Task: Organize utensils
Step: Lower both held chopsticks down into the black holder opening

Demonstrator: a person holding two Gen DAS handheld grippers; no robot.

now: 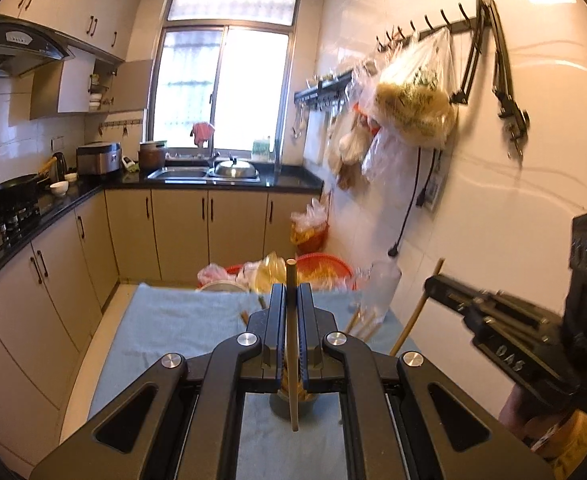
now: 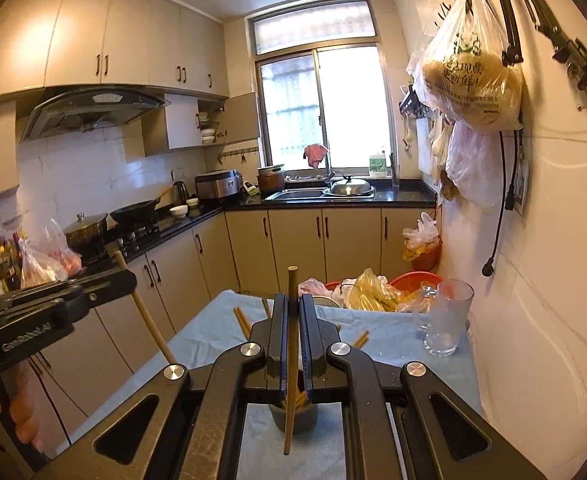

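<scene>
My left gripper (image 1: 291, 292) is shut on a wooden chopstick (image 1: 292, 344) held upright above a grey utensil cup (image 1: 293, 402) that holds more chopsticks. My right gripper (image 2: 292, 300) is shut on another wooden chopstick (image 2: 291, 360) above the same grey cup (image 2: 293, 416). Each gripper shows in the other's view, the right gripper (image 1: 433, 284) at right with its chopstick (image 1: 417, 312), the left gripper (image 2: 129, 276) at left with its chopstick (image 2: 145, 312). Loose chopsticks (image 2: 242, 322) lie on the blue cloth (image 2: 393, 340).
A clear glass mug (image 2: 449, 320) stands on the cloth near the right wall. Red baskets with plastic bags (image 2: 373, 290) sit beyond the table's far edge. Bags hang from wall hooks (image 2: 473, 80). Kitchen counters and cabinets (image 2: 293, 240) run left and behind.
</scene>
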